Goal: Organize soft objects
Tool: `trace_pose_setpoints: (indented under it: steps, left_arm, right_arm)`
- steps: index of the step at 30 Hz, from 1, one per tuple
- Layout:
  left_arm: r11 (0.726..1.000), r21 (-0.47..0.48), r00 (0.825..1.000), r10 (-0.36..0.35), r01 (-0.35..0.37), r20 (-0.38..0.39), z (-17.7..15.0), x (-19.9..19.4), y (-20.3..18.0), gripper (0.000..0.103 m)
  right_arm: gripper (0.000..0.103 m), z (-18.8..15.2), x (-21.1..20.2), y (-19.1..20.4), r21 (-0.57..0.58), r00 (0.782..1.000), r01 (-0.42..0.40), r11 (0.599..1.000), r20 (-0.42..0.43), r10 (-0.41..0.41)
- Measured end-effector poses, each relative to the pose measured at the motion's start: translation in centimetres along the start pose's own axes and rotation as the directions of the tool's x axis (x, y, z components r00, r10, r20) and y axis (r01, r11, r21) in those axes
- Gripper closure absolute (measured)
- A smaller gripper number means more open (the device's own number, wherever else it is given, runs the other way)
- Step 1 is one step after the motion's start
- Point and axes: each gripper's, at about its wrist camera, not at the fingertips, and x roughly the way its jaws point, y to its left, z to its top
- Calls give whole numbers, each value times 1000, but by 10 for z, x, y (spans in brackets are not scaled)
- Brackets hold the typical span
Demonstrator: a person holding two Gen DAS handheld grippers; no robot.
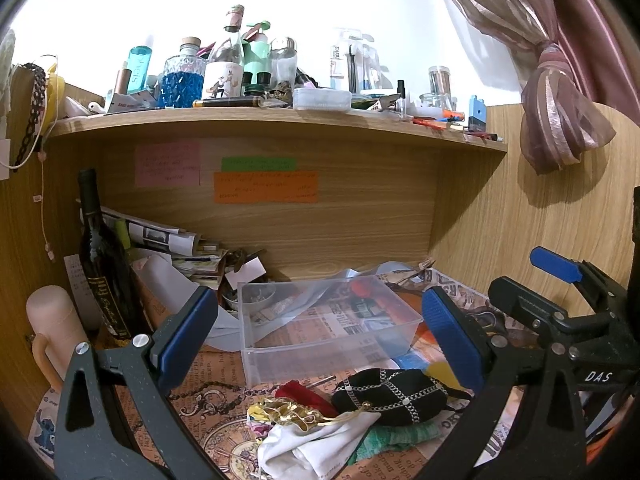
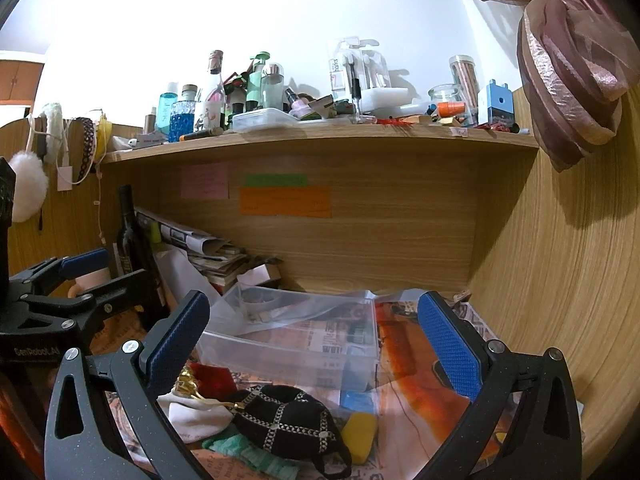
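Observation:
A heap of soft things lies on the printed paper in front of a clear plastic box [image 1: 320,320]: a black pouch with silver chains [image 1: 390,398], a white cloth bag [image 1: 312,440], a green cloth [image 1: 384,438], a red velvet piece [image 1: 300,394] and a yellow sponge [image 2: 359,436]. My left gripper [image 1: 320,344] is open and empty above the heap. My right gripper [image 2: 316,344] is open and empty, above the black pouch [image 2: 286,422] and in front of the box [image 2: 296,340]. The right gripper also shows at the right of the left wrist view [image 1: 496,284].
A dark wine bottle [image 1: 102,264], a pink flask [image 1: 56,320] and stacked papers [image 1: 180,248] stand at the back left. A shelf [image 1: 280,124] crowded with bottles runs overhead. A wooden wall and a tied curtain [image 1: 560,112] close the right.

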Motion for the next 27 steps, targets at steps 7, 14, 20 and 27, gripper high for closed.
trace_pose_setpoints:
  steps: [7,14,20,27]
  left_arm:
    - [1000,1,1000,-1,1,1,0,0,0,0]
    - [1000,0,1000,-1,1,1,0,-1,1,0]
    - [1000,0,1000,-3,3,-1,0,-1,1,0]
    - [1000,-2,1000,-4,4,-2,0,0,3,0]
  right_arm:
    - [0,2,1,-1,-2,1000,7,1000,3,-7]
    - [0,1,1,0,-2,1000,8,1000,4,-8]
    - [0,1,1,1,-2,1000,7,1000,4,-7]
    - [0,0,1,0,-1,1000,3,1000,3,-3]
